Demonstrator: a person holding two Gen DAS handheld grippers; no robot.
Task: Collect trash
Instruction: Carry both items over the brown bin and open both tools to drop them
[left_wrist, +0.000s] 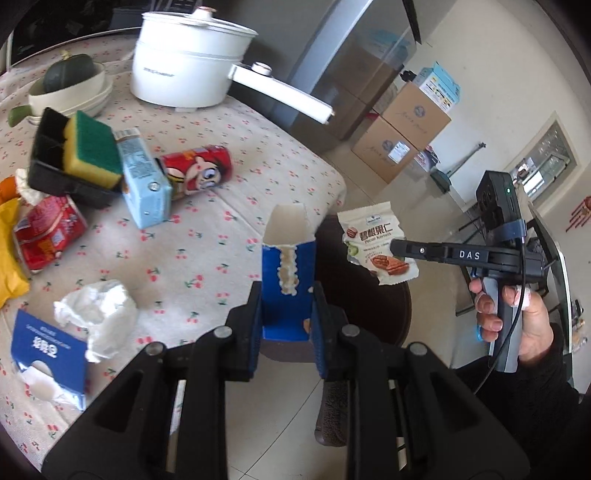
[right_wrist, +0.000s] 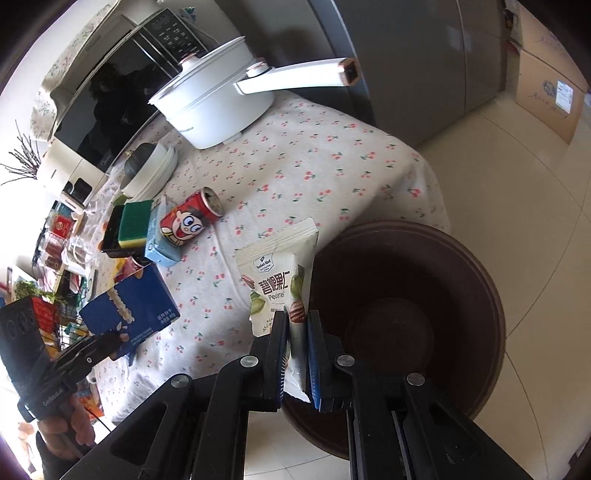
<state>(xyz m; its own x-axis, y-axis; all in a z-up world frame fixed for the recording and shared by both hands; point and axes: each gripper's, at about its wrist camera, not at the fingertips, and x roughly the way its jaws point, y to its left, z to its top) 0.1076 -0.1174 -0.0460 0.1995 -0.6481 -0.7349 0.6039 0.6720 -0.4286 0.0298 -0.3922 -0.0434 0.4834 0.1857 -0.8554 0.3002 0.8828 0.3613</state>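
Observation:
My left gripper (left_wrist: 286, 295) is shut on a torn-open blue snack box (left_wrist: 287, 266), held upright just past the table's edge. The same blue snack box (right_wrist: 129, 314) shows in the right wrist view with the left gripper (right_wrist: 107, 343) on it. My right gripper (right_wrist: 297, 317) is shut on a white pecan snack packet (right_wrist: 280, 280), beside the rim of a round brown bin (right_wrist: 406, 314) on the floor. In the left wrist view the right gripper (left_wrist: 397, 247) holds the packet (left_wrist: 369, 236) over the bin (left_wrist: 369, 295).
On the cherry-print tablecloth (left_wrist: 207, 236) lie a red cartoon can (left_wrist: 199, 170), a light-blue carton (left_wrist: 146, 184), a crumpled tissue (left_wrist: 99, 314), a blue tissue box (left_wrist: 48, 354) and a red packet (left_wrist: 48, 229). A white pot (left_wrist: 188, 62) stands behind.

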